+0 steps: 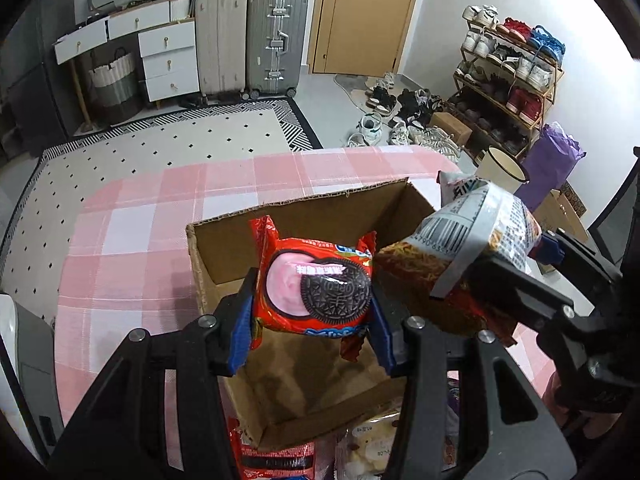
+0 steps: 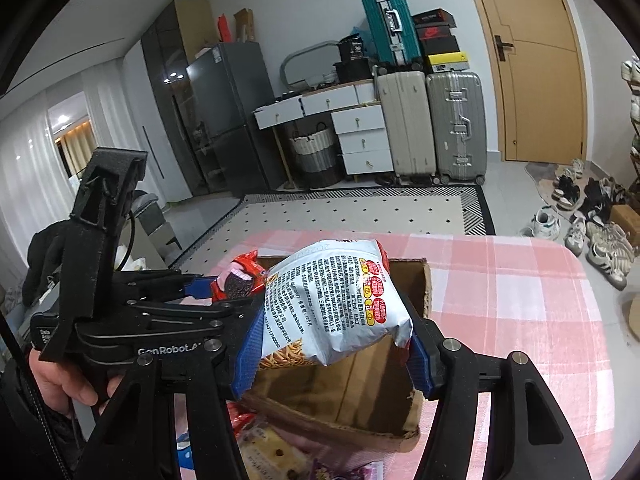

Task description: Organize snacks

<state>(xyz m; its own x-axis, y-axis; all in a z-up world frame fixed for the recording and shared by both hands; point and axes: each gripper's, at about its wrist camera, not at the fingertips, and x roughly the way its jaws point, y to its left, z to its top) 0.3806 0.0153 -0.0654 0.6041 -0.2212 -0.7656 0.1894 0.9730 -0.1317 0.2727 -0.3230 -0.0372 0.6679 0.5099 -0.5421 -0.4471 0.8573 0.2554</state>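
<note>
- Left gripper (image 1: 312, 316): blue pads clamped on both sides of a red Oreo packet (image 1: 314, 286), jaws narrowed to the packet's width, cookie picture facing the camera, crimped ends sticking out above and below the fingers.
- Right gripper (image 2: 332, 354): blue pads pressed against the two sides of a white-and-orange noodle snack bag (image 2: 334, 306), printed back panel facing the camera, bag bulging up and forward out of the fingers.
- Seen from the left wrist, same bag (image 1: 464, 248) tilted just right of the Oreo packet, nearly touching its edge, with the right gripper (image 1: 516, 264) closed around it.
- Seen from the right wrist, left gripper (image 2: 208, 286) just left of the bag, Oreo packet (image 2: 240, 278) poking out of its tips, a bare hand (image 2: 68, 380) wrapped around its handle.
- Directly beneath and beyond both sets of fingers: open cardboard box (image 1: 224, 236), brown inside, top flaps gone, both packets hanging above its opening.
- Nearer than the fingers, below the box's near wall: more wrapped snacks (image 1: 360, 452) lying in a loose pile, partly hidden by the gripper frames.
- Under the box: table with pink-and-white checked cloth (image 1: 132, 240).
- Farther out, past the table edge: patterned rug (image 1: 160, 136), two upright suitcases (image 1: 252, 40), white drawer unit (image 1: 168, 60), wooden door (image 1: 360, 16), shoe rack (image 1: 516, 76) well to the right.
</note>
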